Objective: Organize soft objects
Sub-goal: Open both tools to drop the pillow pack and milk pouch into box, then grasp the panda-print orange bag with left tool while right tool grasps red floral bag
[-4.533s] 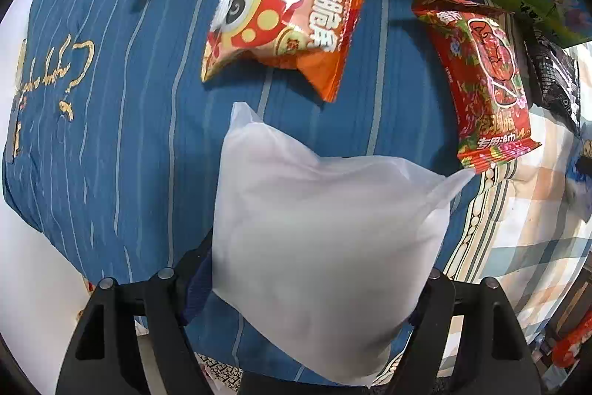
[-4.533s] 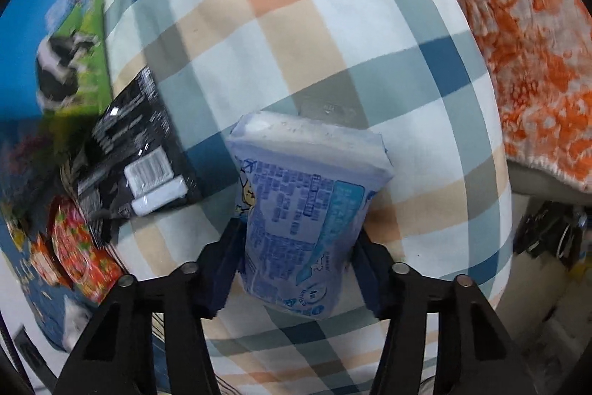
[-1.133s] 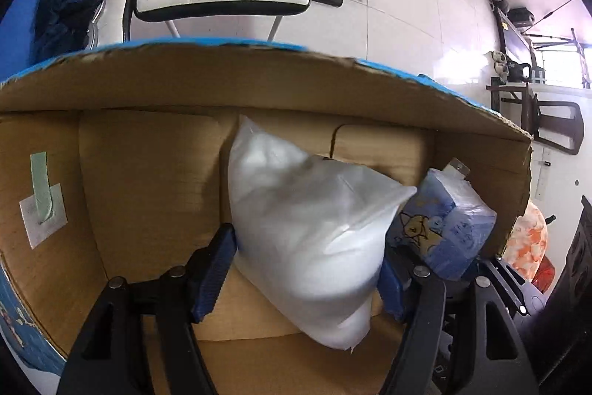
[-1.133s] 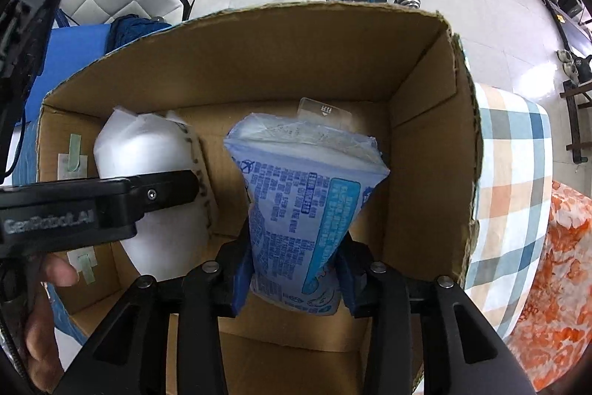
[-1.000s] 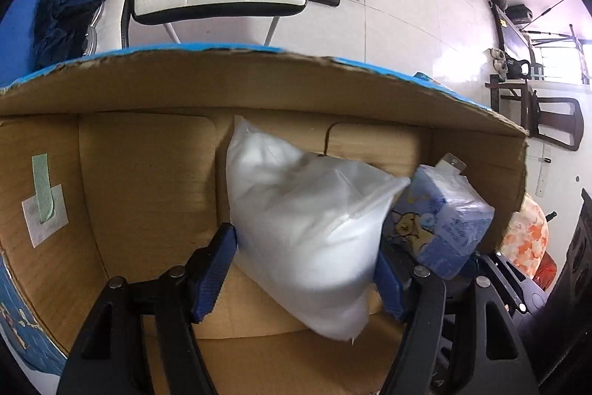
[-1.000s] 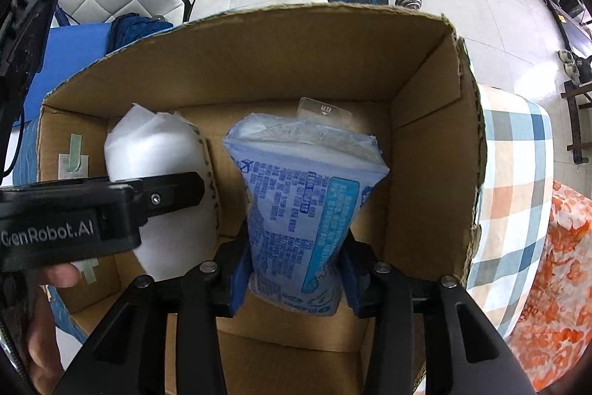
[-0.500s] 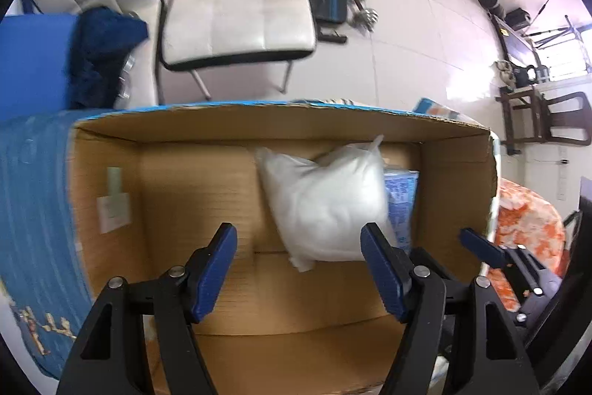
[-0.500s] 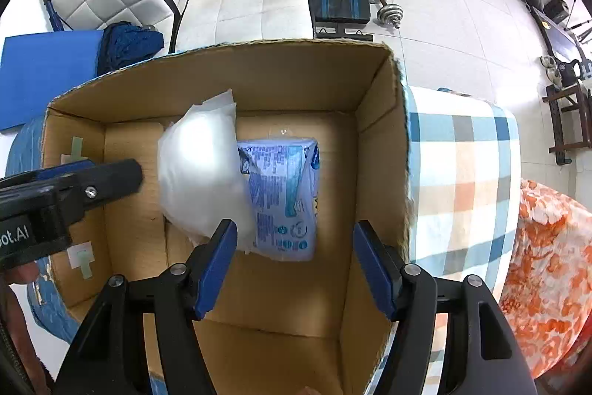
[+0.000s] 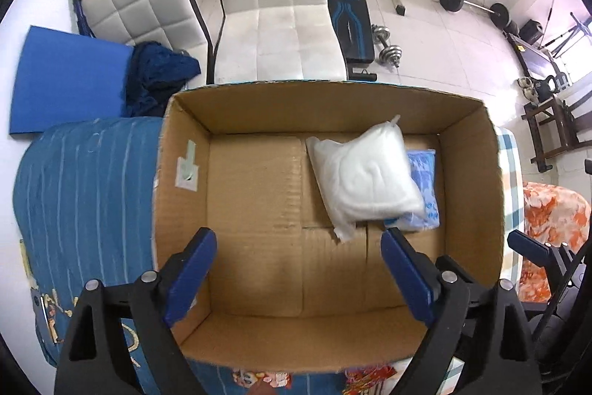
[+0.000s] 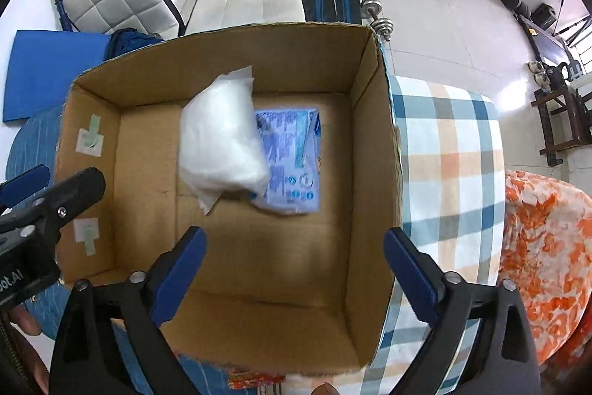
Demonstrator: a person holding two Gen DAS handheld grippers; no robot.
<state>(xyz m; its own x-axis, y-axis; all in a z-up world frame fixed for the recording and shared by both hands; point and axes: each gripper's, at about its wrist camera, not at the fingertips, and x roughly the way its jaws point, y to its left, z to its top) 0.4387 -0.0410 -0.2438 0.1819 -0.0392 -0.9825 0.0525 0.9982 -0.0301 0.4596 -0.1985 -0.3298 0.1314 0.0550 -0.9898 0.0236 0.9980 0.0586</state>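
Inside the cardboard box [image 9: 470, 150], toward its far right, we see the white pouch [image 9: 364, 178] lying partly over the blue printed pack [image 10: 292, 154]. Our left gripper [image 9: 298, 273] and right gripper [image 10: 294, 265] both hover above the near rim, jaws spread wide, holding nothing. Checked cloth [image 10: 451, 143] lies right of the box.

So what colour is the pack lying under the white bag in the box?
Light blue with darker blue print; the blue pack shows best in the right wrist view, partly covered by the white bag.
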